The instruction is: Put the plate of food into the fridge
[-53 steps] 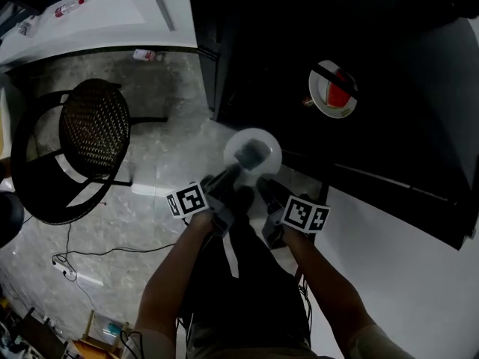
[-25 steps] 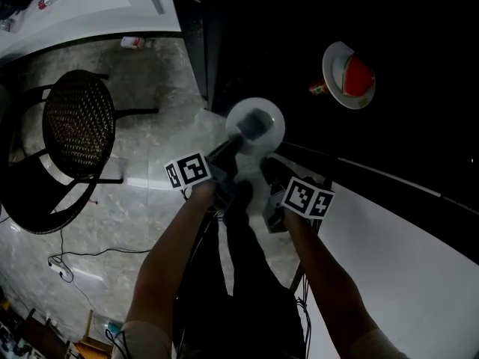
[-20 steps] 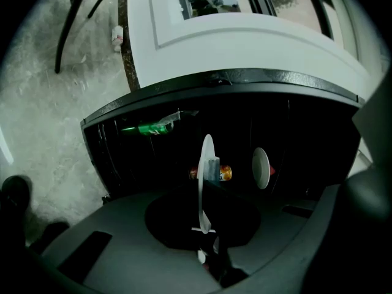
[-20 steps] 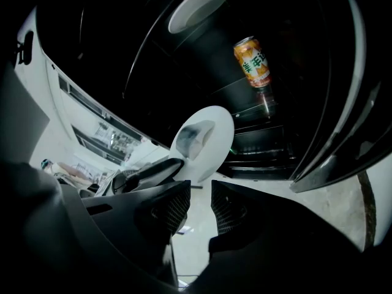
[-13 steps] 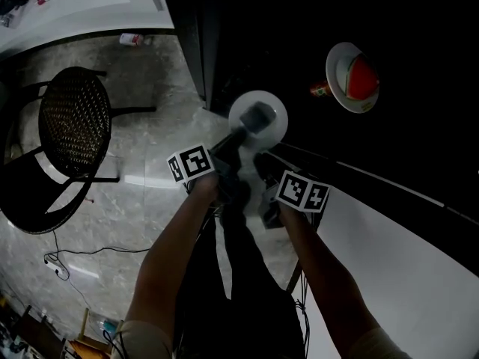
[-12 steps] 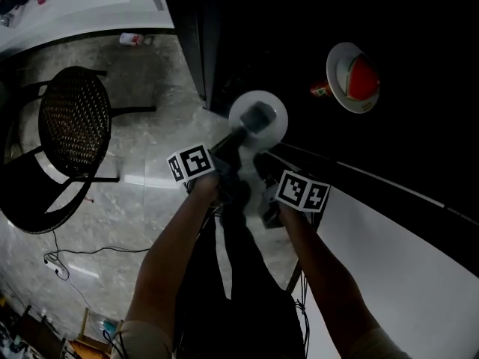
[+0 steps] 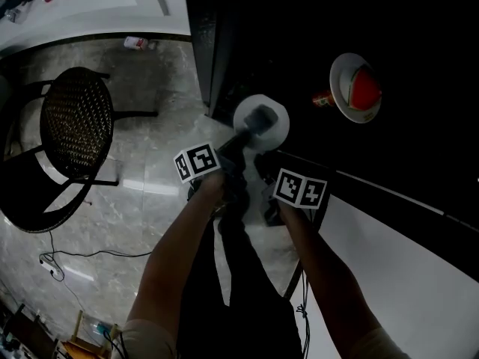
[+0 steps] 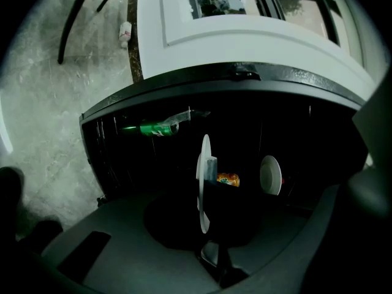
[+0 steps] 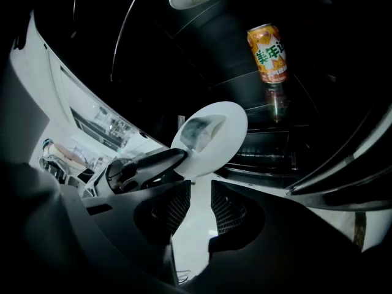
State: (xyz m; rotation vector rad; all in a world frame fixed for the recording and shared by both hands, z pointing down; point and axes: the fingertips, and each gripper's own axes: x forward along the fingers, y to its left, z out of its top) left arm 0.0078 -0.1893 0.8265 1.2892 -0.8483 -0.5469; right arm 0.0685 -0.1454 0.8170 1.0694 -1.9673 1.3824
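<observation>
- Plate of food [image 7: 262,122] hangs at mid-frame in the head view, in the air at the dark mouth of the fridge [image 7: 215,58] and not yet on any shelf.
- Left tongs [image 7: 243,139] are clamped on the plate's near rim. Held by that edge it looks roughly level, which likely keeps the grey piece of food [image 7: 258,117] from sliding, and it leaves the far side free to go in first.
- Right tongs [image 9: 201,188] stand apart with nothing between them, just below the plate in their own view. They look kept close as a spare support and carry no load.
- A second plate [image 7: 356,88] with something red on it sits inside the fridge at the upper right of the head view. An orange can [image 9: 268,52] and a green bottle [image 8: 156,128] are in there too, so the carried plate probably has to aim for a gap beside them.
- Hard to make out:
  - The fridge interior is almost black, and shelves show only as faint lines in the right gripper view. I cannot tell which shelf is free.
  - The food is a grey blur, and its kind is unclear.
  - The left gripper view shows the plate edge-on as a thin white line, so its top and the pads on it are barely visible.
  - The chair [image 7: 75,129] at the left and the white surface [image 7: 90,6] at the upper left are cut by the frame edge.
</observation>
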